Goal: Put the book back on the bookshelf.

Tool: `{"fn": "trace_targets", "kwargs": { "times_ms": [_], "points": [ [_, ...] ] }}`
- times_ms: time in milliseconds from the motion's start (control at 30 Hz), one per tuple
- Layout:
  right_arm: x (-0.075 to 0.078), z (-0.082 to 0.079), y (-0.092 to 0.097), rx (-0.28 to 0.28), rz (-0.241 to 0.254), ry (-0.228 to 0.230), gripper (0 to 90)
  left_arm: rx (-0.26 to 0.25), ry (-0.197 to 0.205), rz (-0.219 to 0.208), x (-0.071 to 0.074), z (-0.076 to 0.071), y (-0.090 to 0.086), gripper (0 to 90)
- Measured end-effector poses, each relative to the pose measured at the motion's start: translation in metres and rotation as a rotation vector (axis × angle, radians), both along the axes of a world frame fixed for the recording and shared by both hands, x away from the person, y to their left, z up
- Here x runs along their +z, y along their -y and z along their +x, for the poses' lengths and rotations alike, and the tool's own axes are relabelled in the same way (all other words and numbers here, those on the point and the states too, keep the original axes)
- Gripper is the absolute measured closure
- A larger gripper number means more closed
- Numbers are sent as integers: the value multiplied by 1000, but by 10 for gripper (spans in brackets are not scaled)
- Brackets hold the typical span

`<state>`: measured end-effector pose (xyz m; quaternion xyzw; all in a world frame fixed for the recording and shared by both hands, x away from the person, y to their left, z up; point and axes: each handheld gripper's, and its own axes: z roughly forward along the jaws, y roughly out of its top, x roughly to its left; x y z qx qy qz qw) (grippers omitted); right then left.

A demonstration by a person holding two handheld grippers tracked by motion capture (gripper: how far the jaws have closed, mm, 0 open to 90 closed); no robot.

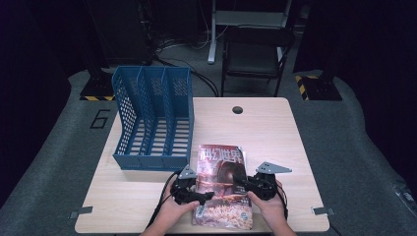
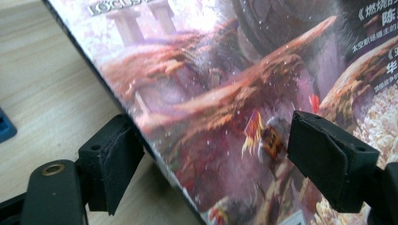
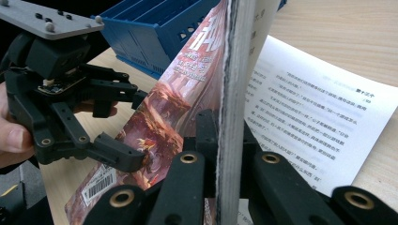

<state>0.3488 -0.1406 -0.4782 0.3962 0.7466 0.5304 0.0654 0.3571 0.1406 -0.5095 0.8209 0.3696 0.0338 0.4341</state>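
A magazine (image 1: 221, 187) with a reddish illustrated cover lies near the front edge of the wooden table (image 1: 265, 128). My right gripper (image 1: 243, 184) is shut on the magazine's right side. In the right gripper view, its jaws (image 3: 230, 140) clamp the thick stack of pages (image 3: 234, 93) and hold it raised on edge, while one printed page (image 3: 319, 122) lies flat on the table. My left gripper (image 1: 206, 196) is open, its pads straddling the magazine's left edge. In the left gripper view (image 2: 220, 161), one pad sits below the edge and one over the cover (image 2: 225, 93), with gaps showing.
A blue three-slot file rack (image 1: 152, 118) lies on the table's left half, just behind the left gripper. A cable hole (image 1: 237, 109) is at the table's far edge. A dark chair (image 1: 255, 54) stands beyond the table. Bare wood lies right of the magazine.
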Motion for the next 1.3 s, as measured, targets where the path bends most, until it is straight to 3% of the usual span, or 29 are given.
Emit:
{"fn": "trace_targets", "kwargs": {
  "times_ms": [633, 1100, 1300],
  "points": [
    [5, -3, 2, 31, 8, 28, 859, -1, -36, -40, 13, -3, -12, 423],
    [8, 0, 6, 22, 8, 24, 858, -37, -13, -39, 26, -6, -17, 559],
    [11, 1, 7, 22, 19, 21, 858, -50, -12, -73, 32, -7, -20, 630]
  ]
}}
